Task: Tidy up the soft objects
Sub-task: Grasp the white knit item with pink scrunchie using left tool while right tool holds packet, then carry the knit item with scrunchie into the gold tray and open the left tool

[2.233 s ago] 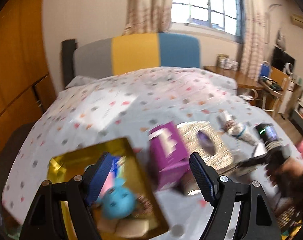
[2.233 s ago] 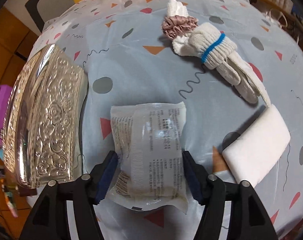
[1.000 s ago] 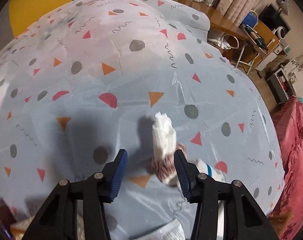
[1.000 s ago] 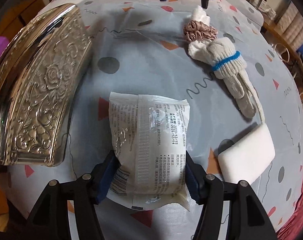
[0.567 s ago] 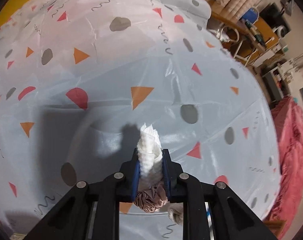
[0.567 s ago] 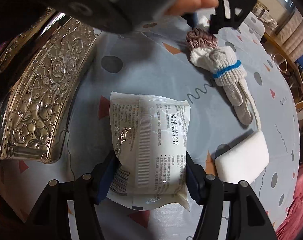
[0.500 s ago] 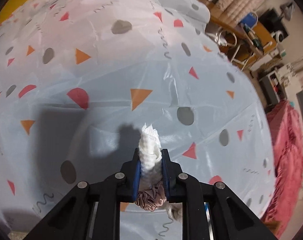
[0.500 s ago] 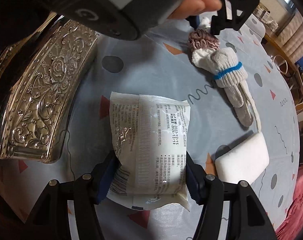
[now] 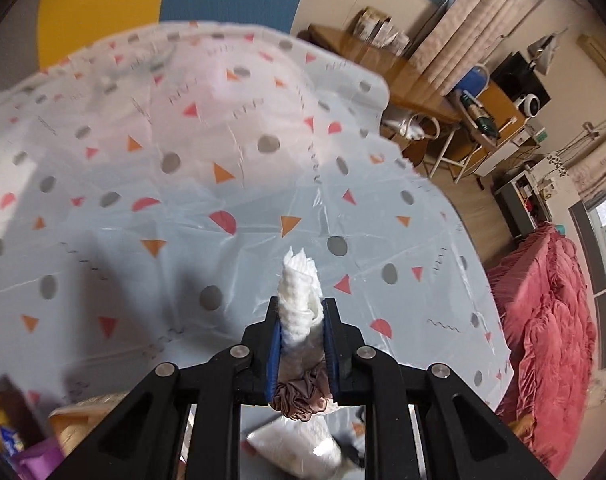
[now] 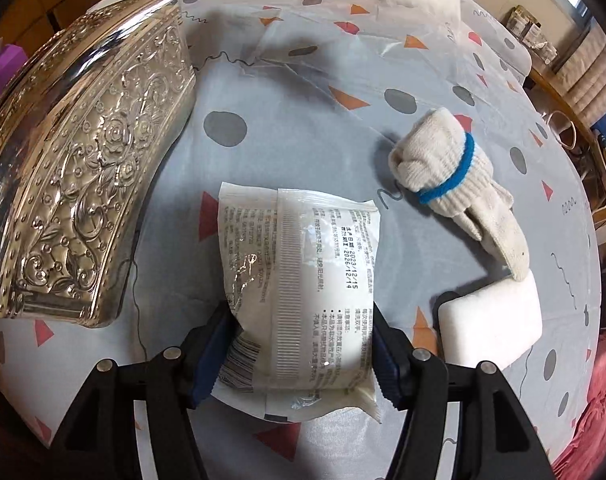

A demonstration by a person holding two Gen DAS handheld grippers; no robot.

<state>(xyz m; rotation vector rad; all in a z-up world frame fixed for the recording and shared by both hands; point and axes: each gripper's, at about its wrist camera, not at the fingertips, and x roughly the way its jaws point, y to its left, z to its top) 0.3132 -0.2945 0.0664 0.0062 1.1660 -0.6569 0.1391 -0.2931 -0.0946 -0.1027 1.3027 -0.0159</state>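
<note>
Overhead, left gripper (image 9: 301, 326) pinches the white cloth roll (image 9: 300, 300); right gripper (image 10: 303, 350) clamps the packet (image 10: 299, 288).

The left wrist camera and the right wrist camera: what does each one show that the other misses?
Only the left wrist view shows the left gripper shut on a white cloth roll with a pink scrunchie, plus the headboard and desk. Only the right wrist view shows the right gripper around a plastic packet, an embossed metal box, a knit glove and a white sponge. Both show the patterned sheet.
</note>
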